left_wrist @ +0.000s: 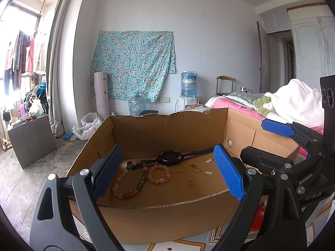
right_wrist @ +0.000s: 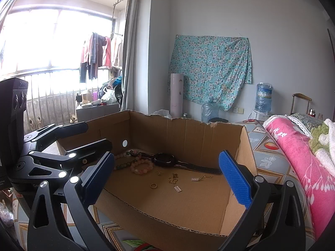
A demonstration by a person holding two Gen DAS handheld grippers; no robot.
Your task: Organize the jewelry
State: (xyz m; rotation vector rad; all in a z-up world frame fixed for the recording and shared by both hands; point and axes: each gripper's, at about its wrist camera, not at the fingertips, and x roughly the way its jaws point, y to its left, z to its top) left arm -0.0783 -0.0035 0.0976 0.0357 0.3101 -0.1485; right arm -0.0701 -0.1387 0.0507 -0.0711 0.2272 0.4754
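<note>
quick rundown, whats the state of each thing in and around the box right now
cardboard box: open on top, far rim torn
black watch: lying flat in the box, strap stretched out
long bead strand: loose on the box floor
pink bead bracelet: flat, a closed ring
gold ring: flat, apart from the beads
left gripper: open, empty
right gripper: open, empty

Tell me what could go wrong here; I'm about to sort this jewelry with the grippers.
The gold ring and small charms lie flat on the box floor, so wide pads may slide over them. The long bead strand touches the pink bracelet and the watch; lifting one could drag the others.
</note>
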